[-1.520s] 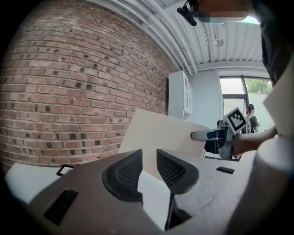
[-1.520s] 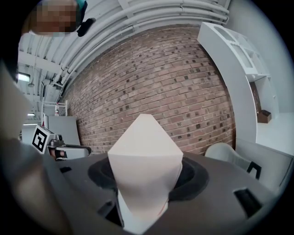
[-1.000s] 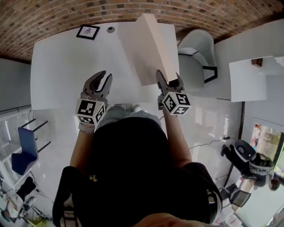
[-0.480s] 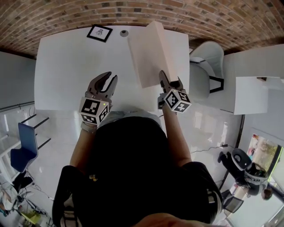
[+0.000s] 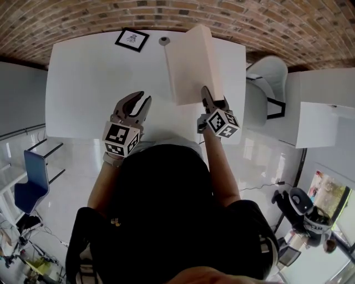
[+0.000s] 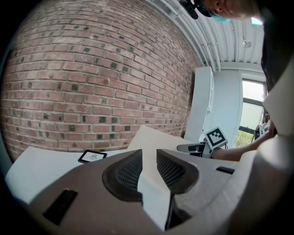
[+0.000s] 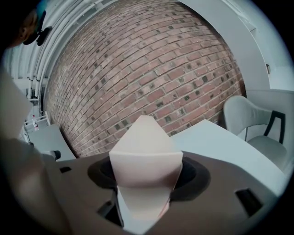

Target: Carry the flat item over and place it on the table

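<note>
The board (image 5: 191, 64), a pale flat panel, was over the right half of the white table (image 5: 89, 83), tilted, with one long side higher than the other. The right gripper (image 5: 214, 102) held it at its near edge. In the right gripper view the jaws were pinching the board (image 7: 144, 151) between them, and it filled the gap and rose to a point ahead. Whether any part of the board touched the table could not be told.

The left gripper (image 5: 138, 102) hung over the near edge of the table, well to the left of the board. Its jaws were spread and nothing was between them; in the left gripper view only the table and the sloping board (image 6: 151, 137) showed past the gap.

A small framed card (image 5: 132, 39) lay at the far side of the table, near the brick wall (image 5: 222, 14). A white chair (image 5: 266, 83) stood just beside the table's right end
</note>
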### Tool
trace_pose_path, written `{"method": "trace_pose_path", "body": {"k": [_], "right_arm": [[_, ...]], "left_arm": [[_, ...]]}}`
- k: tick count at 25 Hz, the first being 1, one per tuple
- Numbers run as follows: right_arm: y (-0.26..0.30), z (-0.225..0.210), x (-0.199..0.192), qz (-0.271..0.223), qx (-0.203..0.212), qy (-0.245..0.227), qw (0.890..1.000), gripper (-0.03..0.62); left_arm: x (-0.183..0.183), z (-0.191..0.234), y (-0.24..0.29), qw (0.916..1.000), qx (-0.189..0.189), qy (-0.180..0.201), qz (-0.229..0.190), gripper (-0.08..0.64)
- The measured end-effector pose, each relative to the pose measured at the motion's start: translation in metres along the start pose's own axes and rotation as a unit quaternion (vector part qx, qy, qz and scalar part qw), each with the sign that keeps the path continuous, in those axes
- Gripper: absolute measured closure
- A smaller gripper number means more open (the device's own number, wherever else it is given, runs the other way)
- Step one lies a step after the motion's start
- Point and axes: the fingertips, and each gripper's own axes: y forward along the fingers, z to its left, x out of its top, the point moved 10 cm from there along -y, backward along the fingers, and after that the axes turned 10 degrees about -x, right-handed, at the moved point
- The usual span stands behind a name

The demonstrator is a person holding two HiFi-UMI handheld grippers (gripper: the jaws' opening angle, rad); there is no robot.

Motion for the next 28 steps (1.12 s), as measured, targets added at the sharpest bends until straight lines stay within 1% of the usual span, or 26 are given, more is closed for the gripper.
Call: {"method": "trace_pose_path", "body": {"k": [2,8,12,18,23,28], "right_arm": [[0.004,0.0,-0.004,0.0,-0.001,0.002,1.0,0.296],[0.012,-0.008,-0.012,-0.005,-0.008,0.03,1.0,0.282],[0.014,-0.023,-0.018,-0.003,-0.026,0.034,0.999,0.248],[0.017,-0.055,-0.035,0.002,-0.048,0.07,0.996,0.215],[0.019,-0.077,-0.051,0.003,-0.051,0.101,0.994,0.204],[0.019,-0.092,-0.068,0.014,-0.064,0.126,0.99,0.192]], "left_arm": [[-0.001,0.004,0.0,1.0,-0.002,-0.001,0.003,0.46],[-0.004,0.013,0.002,0.9999,-0.004,-0.005,0.014,0.46],[-0.005,0.015,0.005,0.9998,-0.009,-0.007,0.019,0.46],[-0.008,0.011,0.01,0.9994,-0.018,-0.007,0.03,0.46],[-0.012,0.004,0.013,0.9988,-0.024,-0.004,0.042,0.46],[-0.016,-0.003,0.015,0.9983,-0.028,-0.002,0.052,0.46]]}}
